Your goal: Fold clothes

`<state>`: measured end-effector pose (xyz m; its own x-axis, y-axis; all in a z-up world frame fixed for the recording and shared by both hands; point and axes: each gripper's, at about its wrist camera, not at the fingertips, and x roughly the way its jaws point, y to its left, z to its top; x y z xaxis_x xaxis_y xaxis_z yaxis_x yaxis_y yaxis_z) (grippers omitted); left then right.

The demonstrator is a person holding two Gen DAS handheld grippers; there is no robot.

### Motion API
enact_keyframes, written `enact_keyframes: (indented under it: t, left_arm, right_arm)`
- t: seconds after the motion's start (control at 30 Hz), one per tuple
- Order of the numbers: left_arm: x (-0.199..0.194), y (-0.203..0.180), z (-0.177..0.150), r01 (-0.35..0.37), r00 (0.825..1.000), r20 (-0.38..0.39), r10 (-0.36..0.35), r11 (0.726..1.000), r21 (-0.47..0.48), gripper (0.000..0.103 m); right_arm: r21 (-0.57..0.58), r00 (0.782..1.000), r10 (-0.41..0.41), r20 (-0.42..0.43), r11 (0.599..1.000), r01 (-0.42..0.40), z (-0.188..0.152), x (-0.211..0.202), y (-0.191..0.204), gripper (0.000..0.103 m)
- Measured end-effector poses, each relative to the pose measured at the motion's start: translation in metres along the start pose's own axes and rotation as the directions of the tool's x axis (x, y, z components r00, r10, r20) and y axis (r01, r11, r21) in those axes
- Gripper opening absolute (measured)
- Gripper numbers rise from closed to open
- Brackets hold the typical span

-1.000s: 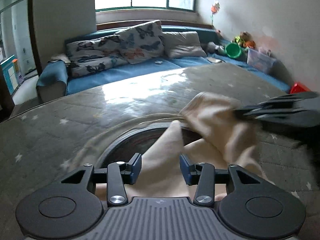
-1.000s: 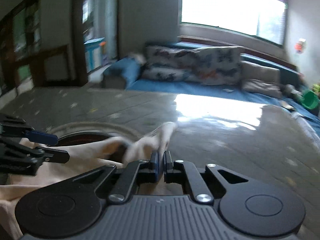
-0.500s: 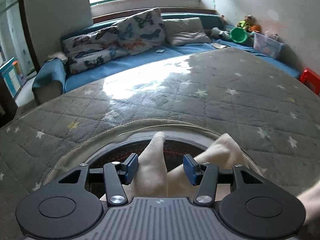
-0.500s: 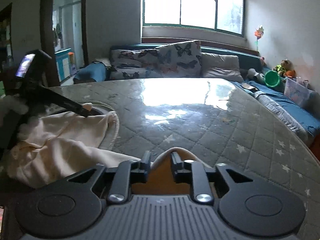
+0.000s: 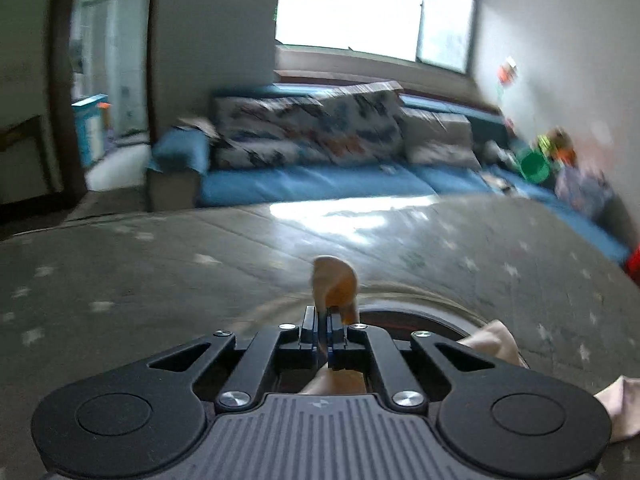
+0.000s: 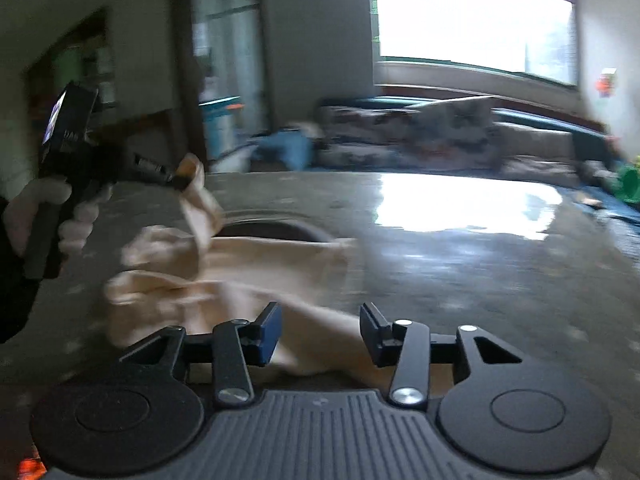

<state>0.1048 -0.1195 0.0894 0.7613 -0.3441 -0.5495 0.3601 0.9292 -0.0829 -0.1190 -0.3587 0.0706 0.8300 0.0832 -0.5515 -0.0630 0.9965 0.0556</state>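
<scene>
My left claw pinches a corner of the beige garment, lifted at far left; its loose body runs rightward under my open right claw.

Blown-out window backlight, tabletop glare, motion blur, fisheye-bent edges.

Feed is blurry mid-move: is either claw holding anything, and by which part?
The left claw is shut on the cream garment, pinching a bunched fold at its edge. The right claw is open over the cloth, holding nothing.
</scene>
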Motion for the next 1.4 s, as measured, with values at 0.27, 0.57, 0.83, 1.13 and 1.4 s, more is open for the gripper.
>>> enact_keyframes:
  t: [0.27,0.57,0.83,1.13,1.4]
  left_arm:
    - [-0.117,0.077,-0.033,-0.151,0.978,0.124,0.166,0.981,-0.117,0.004]
    - [-0.171,0.142,-0.099,-0.362,0.928,0.015,0.372,0.911,-0.199,0.004]
    - [-0.157,0.151,-0.120,-0.415,0.908,-0.124,0.400,0.899,-0.143,0.011]
    - [-0.189,0.149,-0.099,-0.444,0.895,-0.016,0.445,0.889,-0.112,0.046]
    - [-0.166,0.042,-0.101,-0.015,1.000,0.006,0.015,0.990,0.137,0.046]
  right_arm:
    - [-0.118,0.986,0.148,-0.072,0.981,-0.155,0.000,0.031,0.048,0.044]
    - [-0.234,0.970,0.198,-0.141,0.945,-0.227,-0.012,0.050,0.078,0.038]
    - [-0.307,0.973,0.189,-0.135,0.925,-0.223,-0.020,0.051,0.088,0.034]
    - [-0.326,0.972,0.194,-0.132,0.918,-0.227,-0.020,0.046,0.087,0.007]
    - [-0.354,0.971,0.197,-0.134,0.906,-0.233,-0.019,0.040,0.088,0.012]
